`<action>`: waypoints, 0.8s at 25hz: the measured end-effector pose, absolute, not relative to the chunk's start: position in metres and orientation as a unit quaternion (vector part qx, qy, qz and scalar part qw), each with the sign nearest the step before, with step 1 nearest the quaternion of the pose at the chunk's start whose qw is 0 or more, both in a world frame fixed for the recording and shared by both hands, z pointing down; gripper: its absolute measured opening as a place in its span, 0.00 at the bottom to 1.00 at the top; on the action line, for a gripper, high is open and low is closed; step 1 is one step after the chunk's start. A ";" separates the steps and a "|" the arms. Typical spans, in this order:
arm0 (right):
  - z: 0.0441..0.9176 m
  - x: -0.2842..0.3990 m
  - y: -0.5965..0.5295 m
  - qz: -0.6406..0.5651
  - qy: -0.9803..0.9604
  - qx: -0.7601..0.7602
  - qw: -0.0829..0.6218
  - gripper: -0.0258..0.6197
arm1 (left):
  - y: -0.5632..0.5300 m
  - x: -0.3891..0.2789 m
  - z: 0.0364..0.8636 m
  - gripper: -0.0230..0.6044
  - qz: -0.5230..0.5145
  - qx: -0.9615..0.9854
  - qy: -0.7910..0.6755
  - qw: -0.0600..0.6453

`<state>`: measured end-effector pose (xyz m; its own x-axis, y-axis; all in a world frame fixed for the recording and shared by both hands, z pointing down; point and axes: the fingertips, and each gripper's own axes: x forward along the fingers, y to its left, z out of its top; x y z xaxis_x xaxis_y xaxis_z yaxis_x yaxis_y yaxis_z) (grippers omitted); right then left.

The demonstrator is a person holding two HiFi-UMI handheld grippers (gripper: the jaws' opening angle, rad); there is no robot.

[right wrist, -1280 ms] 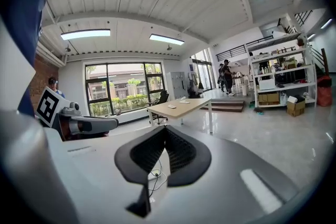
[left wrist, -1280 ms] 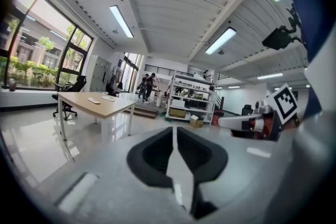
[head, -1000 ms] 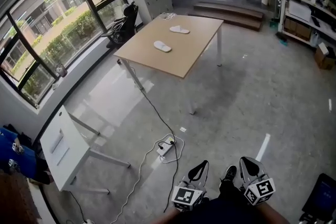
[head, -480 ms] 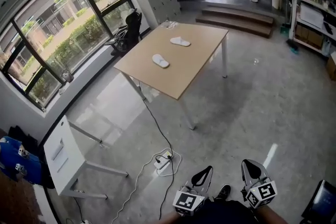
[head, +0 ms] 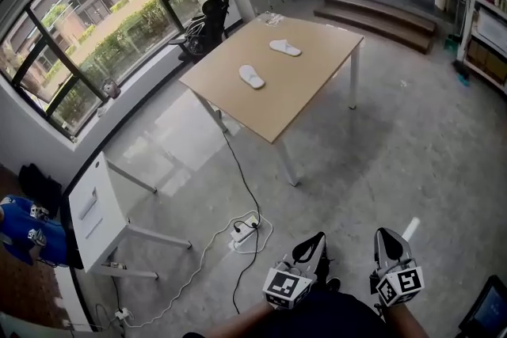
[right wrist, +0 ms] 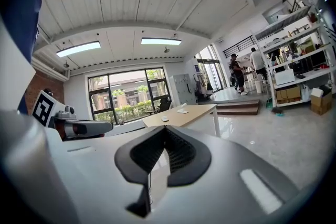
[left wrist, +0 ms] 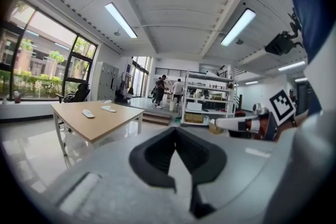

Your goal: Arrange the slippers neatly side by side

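Both slippers lie on the light wooden rectangular table with white metal legs (head: 277, 113), apart from each other and not yet paired. The nearer white flat slipper (head: 251, 76) sits around the table's middle, on the side toward the big black-framed windows (head: 103, 20). The farther white flat slipper (head: 285, 47) rests closer to the table's far edge, toward the low wooden steps (head: 380, 12). Their long axes do not match: the nearer one slants across the tabletop, and the farther one lies at an angle to it.

The black-jawed left gripper (head: 311, 248) and the black-jawed right gripper (head: 387, 243) are both well short of the table, over the grey polished floor (head: 380, 154). Both point roughly toward the table. Each has its jaws pressed together at the tips, with nothing between them.

The table lies ahead and to the left of both grippers, so the left one is slightly nearer. The nearer slipper looks like its natural first pick once the table's near corner is reached.
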<state>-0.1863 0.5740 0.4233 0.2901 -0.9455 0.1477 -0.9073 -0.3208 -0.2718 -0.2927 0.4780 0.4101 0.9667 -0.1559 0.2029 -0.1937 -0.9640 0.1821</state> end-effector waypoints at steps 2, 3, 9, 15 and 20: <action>0.417 -0.169 0.562 -0.135 0.581 -0.800 0.065 0.05 | 0.468 -0.277 0.416 0.04 0.083 0.988 -0.081 0.102; 0.414 -0.160 0.554 -0.130 0.583 -0.799 0.062 0.05 | 0.461 -0.266 0.414 0.04 0.073 0.989 -0.079 0.100; 0.424 -0.113 0.512 -0.145 0.578 -0.802 0.050 0.05 | 0.421 -0.217 0.417 0.07 0.070 0.989 -0.064 0.112; 0.422 -0.064 0.448 -0.144 0.566 -0.811 0.043 0.05 | 0.356 -0.171 0.420 0.07 0.060 0.990 -0.056 0.116; 0.412 -0.025 0.402 -0.122 0.556 -0.821 0.035 0.05 | 0.297 -0.146 0.411 0.08 0.042 0.988 -0.081 0.121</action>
